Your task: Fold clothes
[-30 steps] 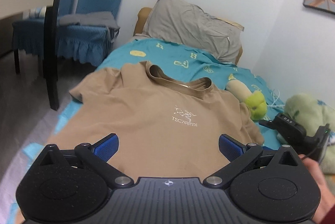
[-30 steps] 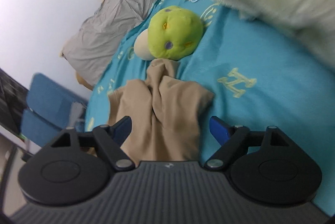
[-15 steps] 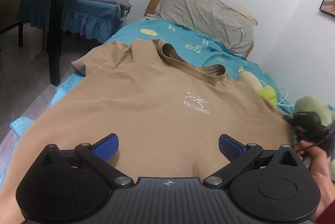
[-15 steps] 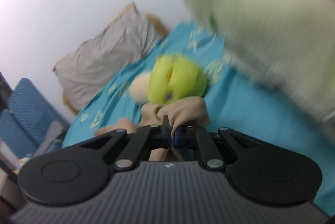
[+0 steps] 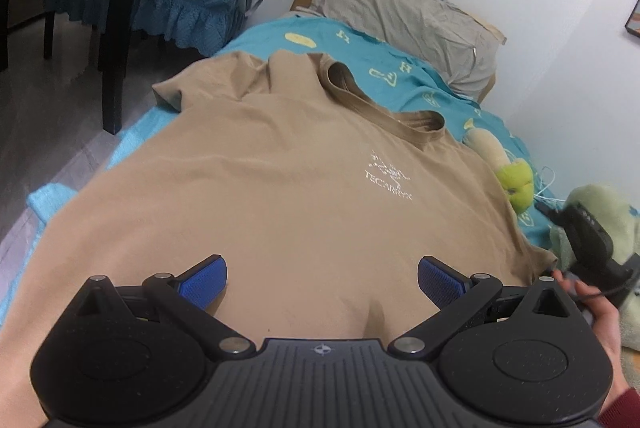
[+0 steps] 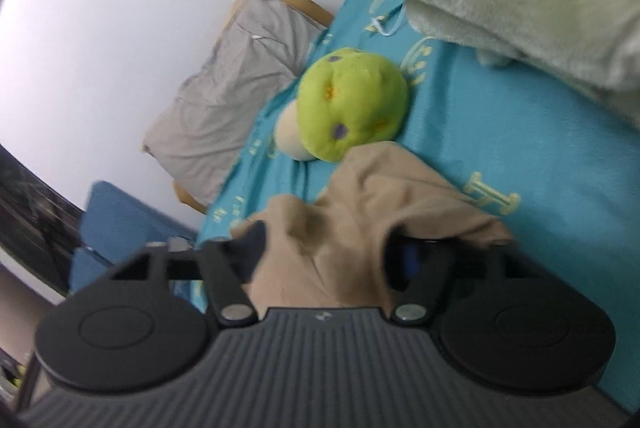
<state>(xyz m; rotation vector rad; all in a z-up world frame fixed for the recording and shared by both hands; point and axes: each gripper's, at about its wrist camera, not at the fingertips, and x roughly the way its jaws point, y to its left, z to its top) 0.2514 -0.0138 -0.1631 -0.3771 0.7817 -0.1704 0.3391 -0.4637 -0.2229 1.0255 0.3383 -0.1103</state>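
My right gripper is opening around the tan cotton T-shirt's bunched sleeve; my left gripper gapes wide.

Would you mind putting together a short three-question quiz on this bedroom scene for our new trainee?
1. True or false: the tan T-shirt lies spread on the teal bedsheet with its printed logo facing up.
2. Which thing lies nearest the bunched sleeve in the right wrist view? A) grey pillow B) green plush toy C) blue chair
3. Fill in: the left gripper hovers with its fingers ____ over the shirt's lower part.

Key
1. True.
2. B; the sleeve's edge reaches the toy.
3. Open; nothing is pinched between the blue pads. The right gripper is opening with sleeve cloth between its fingers.
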